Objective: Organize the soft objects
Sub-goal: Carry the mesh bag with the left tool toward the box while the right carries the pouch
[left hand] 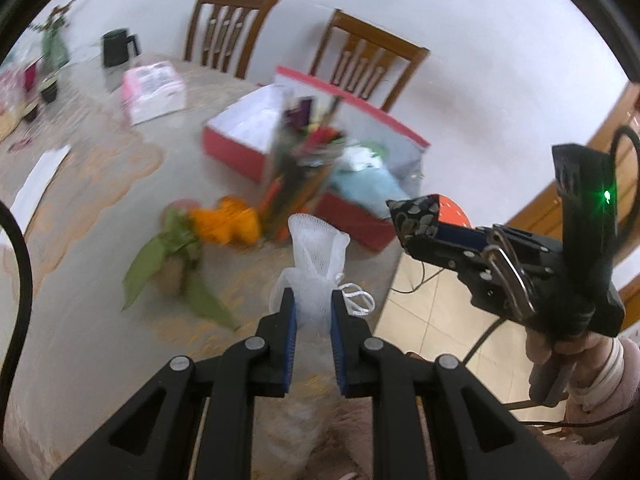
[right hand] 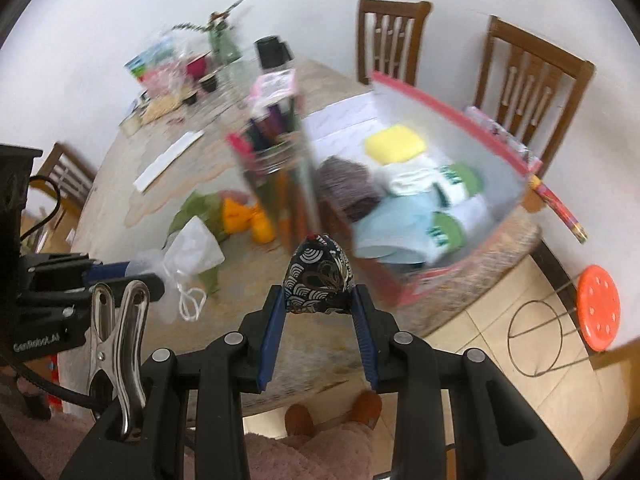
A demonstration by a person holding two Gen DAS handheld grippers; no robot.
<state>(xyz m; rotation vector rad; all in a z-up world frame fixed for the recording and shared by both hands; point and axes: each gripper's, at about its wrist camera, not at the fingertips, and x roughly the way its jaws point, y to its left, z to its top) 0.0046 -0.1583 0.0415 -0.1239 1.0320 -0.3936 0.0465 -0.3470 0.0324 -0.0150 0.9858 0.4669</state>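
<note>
A: What's each tool carrying?

B: The left tool (left hand: 313,304) pinches a white mesh pouch (left hand: 316,256), airy and limp. The right tool (right hand: 319,300) clamps a patterned fabric pouch (right hand: 320,276), squashy, held at its base.

A: Where to?

B: Probably the red box (right hand: 460,272) ahead of the right tool.

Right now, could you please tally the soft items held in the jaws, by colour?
White mesh drawstring pouch: 1, in the left gripper.
Dark patterned fabric pouch: 1, in the right gripper.
Total: 2.
</note>
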